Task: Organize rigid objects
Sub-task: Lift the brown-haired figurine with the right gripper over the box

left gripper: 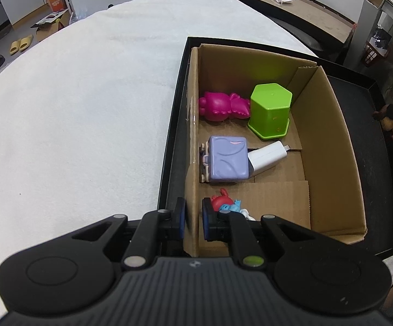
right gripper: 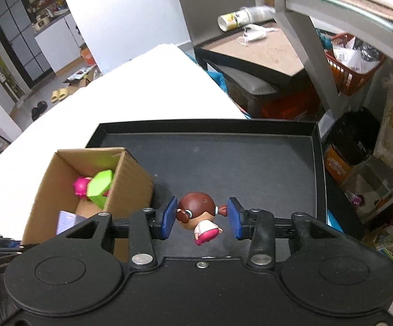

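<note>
The left gripper (left gripper: 192, 218) pinches the box (left gripper: 329, 146) wall; the right gripper (right gripper: 201, 218) clamps a doll (right gripper: 196, 212) above the black tray (right gripper: 250, 163). White table (left gripper: 74, 108) lies left; cluttered shelves (right gripper: 359, 54) stand right.

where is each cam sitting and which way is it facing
Left wrist: on the left gripper, looking steeply down into the box; its fingers pinch the box's near wall; a bit of hand shows at lower right.
Right wrist: on the right gripper, looking down over the black tray; its fingers hold a doll.
Shared: the box, green block, pink toy, tray, doll.
</note>
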`<act>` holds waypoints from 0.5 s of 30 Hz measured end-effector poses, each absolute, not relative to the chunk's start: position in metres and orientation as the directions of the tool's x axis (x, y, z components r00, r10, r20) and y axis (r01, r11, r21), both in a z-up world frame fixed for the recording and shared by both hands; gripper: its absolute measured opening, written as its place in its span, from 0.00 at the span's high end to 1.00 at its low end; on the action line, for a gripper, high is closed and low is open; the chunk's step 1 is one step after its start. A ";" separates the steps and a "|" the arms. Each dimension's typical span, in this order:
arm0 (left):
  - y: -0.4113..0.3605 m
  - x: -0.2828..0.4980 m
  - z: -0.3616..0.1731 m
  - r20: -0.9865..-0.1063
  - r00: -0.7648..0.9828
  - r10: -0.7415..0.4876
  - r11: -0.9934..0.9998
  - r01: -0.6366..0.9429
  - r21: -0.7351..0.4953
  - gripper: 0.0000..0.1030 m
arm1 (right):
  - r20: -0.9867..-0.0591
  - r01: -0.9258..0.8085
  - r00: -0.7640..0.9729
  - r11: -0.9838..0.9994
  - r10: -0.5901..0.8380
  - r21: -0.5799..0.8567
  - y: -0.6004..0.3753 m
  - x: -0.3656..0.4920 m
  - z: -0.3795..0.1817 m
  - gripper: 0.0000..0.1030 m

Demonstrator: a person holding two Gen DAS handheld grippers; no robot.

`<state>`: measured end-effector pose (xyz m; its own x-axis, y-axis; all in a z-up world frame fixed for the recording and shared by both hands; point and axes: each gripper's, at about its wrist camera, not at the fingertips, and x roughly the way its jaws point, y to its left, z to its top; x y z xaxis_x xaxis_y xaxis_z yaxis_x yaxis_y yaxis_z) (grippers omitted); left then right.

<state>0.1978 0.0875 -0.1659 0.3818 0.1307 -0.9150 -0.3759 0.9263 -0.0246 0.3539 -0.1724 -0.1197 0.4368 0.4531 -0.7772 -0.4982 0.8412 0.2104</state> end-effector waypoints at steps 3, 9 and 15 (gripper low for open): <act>0.088 0.198 -0.166 -0.915 0.382 0.132 0.927 -0.375 -0.023 0.89 | -0.761 -0.512 0.445 0.831 0.473 0.217 -0.170 0.348 -0.112 0.61; 0.087 0.198 -0.166 -0.915 0.381 0.134 0.928 -0.373 -0.020 0.89 | -0.718 -0.559 0.440 0.790 0.539 0.250 -0.163 0.336 -0.097 0.61; 0.087 0.198 -0.166 -0.915 0.380 0.136 0.928 -0.373 -0.017 0.89 | -0.686 -0.611 0.418 0.743 0.595 0.272 -0.150 0.323 -0.087 0.61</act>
<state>0.1983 0.0867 -0.1657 0.3803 0.1361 -0.9148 -0.3732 0.9276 -0.0171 0.3228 -0.1496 -0.0867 0.4182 0.5951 -0.6863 -0.6112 0.7432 0.2721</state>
